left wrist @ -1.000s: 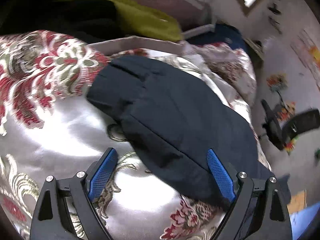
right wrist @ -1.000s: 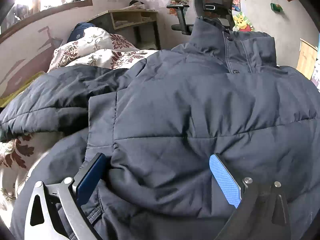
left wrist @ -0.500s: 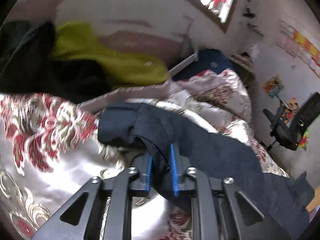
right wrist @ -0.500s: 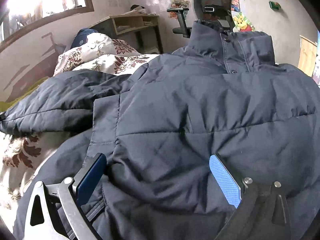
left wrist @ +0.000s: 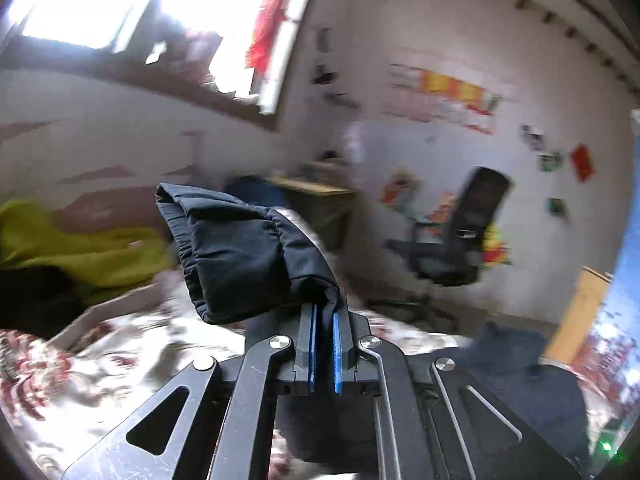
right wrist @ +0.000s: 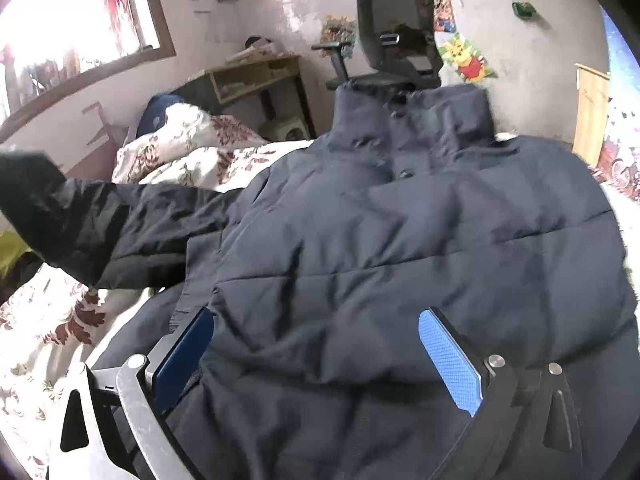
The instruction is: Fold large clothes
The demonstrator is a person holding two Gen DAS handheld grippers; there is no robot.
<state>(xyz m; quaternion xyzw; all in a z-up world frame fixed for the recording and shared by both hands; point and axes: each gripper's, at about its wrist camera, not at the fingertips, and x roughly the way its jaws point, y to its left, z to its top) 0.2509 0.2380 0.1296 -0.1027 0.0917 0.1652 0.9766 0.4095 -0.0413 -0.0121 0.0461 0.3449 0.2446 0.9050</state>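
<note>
A dark navy puffer jacket point(right wrist: 400, 240) lies spread on a floral bedspread point(right wrist: 52, 320), collar toward the far end. My left gripper point(left wrist: 324, 316) is shut on the jacket's sleeve cuff point(left wrist: 240, 256) and holds it up in the air above the bed. In the right wrist view the raised sleeve point(right wrist: 80, 224) stretches out to the left. My right gripper point(right wrist: 316, 340) is open, its blue pads resting on either side of a bulge of the jacket's lower body, not closed on it.
The floral bedspread point(left wrist: 80, 372) covers the bed. A yellow-green cloth point(left wrist: 80, 248) lies at the bed's far left by the wall. A black office chair point(right wrist: 396, 36) and a wooden desk point(right wrist: 260, 76) stand beyond the bed. Floral pillows point(right wrist: 180, 136) lie near the desk.
My left gripper closed on the sleeve cuff and lifted it off the bed, swinging up and to the right. The right gripper stayed open on the jacket body.
</note>
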